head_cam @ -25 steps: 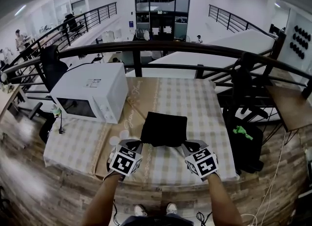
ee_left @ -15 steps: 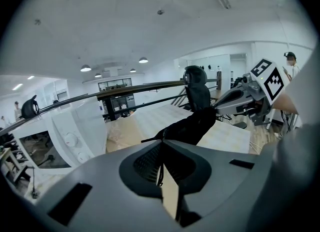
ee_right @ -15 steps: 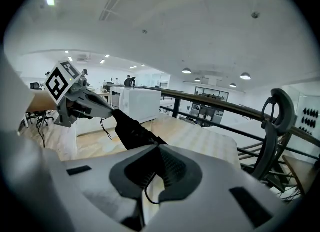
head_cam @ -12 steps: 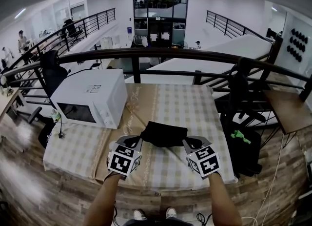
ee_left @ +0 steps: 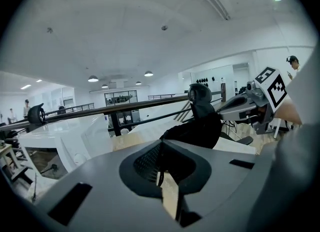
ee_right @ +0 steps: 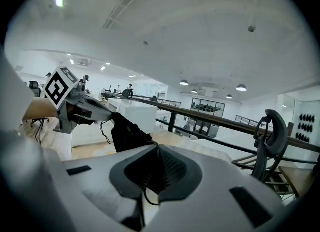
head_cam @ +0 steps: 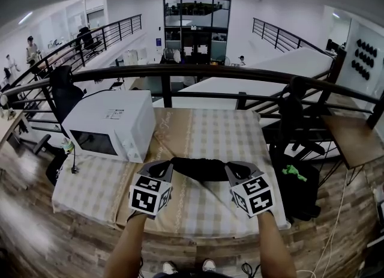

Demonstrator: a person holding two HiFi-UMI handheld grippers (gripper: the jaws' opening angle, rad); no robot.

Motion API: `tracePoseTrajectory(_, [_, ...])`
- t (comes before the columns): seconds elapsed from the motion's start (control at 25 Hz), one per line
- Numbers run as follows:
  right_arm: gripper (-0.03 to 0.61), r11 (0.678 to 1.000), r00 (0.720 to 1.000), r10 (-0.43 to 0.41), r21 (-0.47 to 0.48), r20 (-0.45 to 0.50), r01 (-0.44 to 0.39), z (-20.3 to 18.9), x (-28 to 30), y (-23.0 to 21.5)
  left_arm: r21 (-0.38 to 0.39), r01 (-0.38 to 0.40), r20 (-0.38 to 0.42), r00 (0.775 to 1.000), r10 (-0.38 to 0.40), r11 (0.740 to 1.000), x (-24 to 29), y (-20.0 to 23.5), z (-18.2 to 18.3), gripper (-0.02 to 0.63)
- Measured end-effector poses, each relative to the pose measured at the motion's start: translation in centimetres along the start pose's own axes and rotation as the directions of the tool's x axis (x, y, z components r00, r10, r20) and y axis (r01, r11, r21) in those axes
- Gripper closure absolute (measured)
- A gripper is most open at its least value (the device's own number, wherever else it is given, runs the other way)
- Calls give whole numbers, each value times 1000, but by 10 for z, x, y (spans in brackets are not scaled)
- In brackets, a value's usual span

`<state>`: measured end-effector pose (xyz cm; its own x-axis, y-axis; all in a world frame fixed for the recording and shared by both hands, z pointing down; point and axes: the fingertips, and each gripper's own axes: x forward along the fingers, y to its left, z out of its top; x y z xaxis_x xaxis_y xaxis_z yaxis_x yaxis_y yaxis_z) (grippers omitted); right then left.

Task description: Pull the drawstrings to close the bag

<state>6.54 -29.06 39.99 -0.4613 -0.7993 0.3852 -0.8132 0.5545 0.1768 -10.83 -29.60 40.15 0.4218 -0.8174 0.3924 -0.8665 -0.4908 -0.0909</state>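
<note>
Since a second ago: bag (head_cam: 201, 169) lifted off table (head_cam: 204, 126), bunched into narrow band; both tongs higher. Table under checked cloth, white microwave (head_cam: 111, 123) on its left part. Bag stretched between tongs, above table's near half. Left tongs (head_cam: 163, 166) together, clamped on left drawstring (ee_left: 160, 177). Right tongs (head_cam: 235, 167) together, clamped on right drawstring (ee_right: 146, 197).

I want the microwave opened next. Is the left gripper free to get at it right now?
Probably not: the left gripper is shut on the bag, held up with the right gripper. Nothing stands between it and the microwave otherwise.
</note>
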Motion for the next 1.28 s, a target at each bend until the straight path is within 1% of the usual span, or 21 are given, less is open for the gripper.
tracePoseTrajectory(0.4, [554,999,995,-41,1,94,41,40,-12,-10,-3,-43,109,993,43,999,-13,8,41,586])
tracePoseTrajectory(0.6, [554,999,988,-48,8,146,47,62,-18,-13,-18,-77,164,983,79,997,-23,14,63,586])
tracePoseTrajectory(0.84, [554,996,975,-84,24,204,81,84,-26,-16,-43,-112,224,967,119,993,-35,17,84,586])
tracePoseTrajectory(0.96, [554,995,966,-104,31,235,100,93,-30,-16,-24,-143,255,956,145,989,-42,18,92,586])
tracePoseTrajectory(1.04, [554,993,959,-115,45,258,107,98,-32,-16,-29,-146,273,951,148,989,-45,20,95,586])
tracePoseTrajectory(1.16, [554,992,953,-128,40,275,121,103,-33,-15,-57,-131,286,948,142,990,-47,22,95,586])
tracePoseTrajectory(1.28, [554,990,950,-140,24,280,139,104,-34,-13,-58,-140,280,948,151,988,-49,23,93,586])
